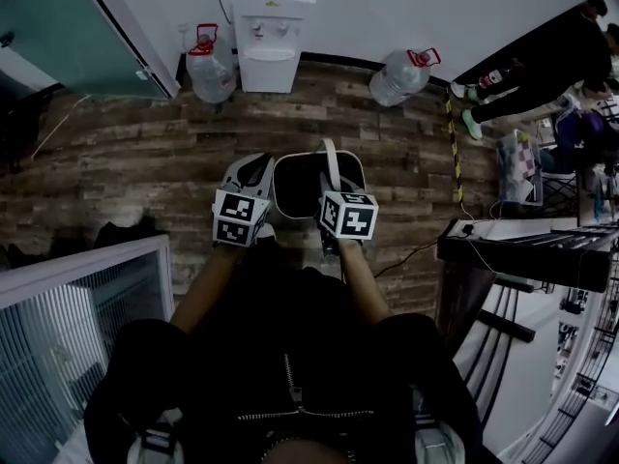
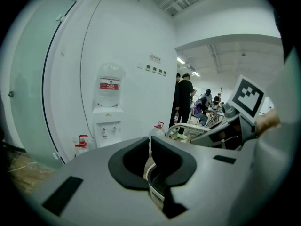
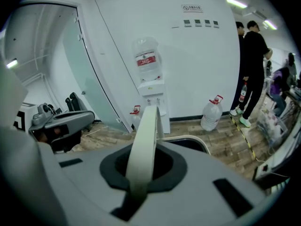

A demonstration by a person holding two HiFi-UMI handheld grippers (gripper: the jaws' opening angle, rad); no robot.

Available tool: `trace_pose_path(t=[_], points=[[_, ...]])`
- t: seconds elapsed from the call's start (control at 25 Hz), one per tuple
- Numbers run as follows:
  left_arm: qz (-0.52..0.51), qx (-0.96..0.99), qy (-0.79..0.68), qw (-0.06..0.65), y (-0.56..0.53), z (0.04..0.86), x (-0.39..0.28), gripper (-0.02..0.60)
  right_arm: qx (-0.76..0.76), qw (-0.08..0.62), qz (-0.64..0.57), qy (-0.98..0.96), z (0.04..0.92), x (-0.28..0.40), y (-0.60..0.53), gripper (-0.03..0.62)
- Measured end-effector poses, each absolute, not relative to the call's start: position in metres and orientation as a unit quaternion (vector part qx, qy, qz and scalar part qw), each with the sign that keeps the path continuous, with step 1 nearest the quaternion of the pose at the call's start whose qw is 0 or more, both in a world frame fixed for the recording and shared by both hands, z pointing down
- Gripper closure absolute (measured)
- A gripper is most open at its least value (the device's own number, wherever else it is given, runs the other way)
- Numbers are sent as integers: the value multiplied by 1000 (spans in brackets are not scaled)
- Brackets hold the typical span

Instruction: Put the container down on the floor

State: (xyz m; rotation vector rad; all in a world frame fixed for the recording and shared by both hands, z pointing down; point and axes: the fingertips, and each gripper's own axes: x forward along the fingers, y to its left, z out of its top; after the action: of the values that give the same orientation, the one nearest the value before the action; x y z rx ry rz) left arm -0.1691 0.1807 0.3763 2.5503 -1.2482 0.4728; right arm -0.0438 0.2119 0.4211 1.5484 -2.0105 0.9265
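Note:
A white container [image 1: 290, 159] with a dark inside hangs in front of me above the wooden floor. Its white bail handle [image 1: 332, 162] stands upright. My right gripper [image 1: 334, 193] is shut on that handle, which runs up between the jaws in the right gripper view as a pale strap [image 3: 143, 145] above the container's rim [image 3: 190, 139]. My left gripper [image 1: 254, 174] is at the container's left edge. In the left gripper view its jaws [image 2: 149, 159] stand nearly together, with the container's rim [image 2: 157, 185] caught between them low down.
A water dispenser [image 1: 274, 27] stands at the far wall between two water jugs [image 1: 211, 66] [image 1: 401, 73]. A glass partition [image 1: 77, 298] is at my lower left and a black table [image 1: 522, 249] at my right. People [image 1: 542, 66] stand beyond yellow-black floor tape [image 1: 453, 153].

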Motion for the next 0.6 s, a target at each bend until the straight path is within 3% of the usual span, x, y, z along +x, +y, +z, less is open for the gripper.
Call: trace_pose_path(t=[0.6], points=[[171, 886, -407, 142, 131, 384, -170, 555, 575, 210, 344, -712, 422, -39, 157, 580]])
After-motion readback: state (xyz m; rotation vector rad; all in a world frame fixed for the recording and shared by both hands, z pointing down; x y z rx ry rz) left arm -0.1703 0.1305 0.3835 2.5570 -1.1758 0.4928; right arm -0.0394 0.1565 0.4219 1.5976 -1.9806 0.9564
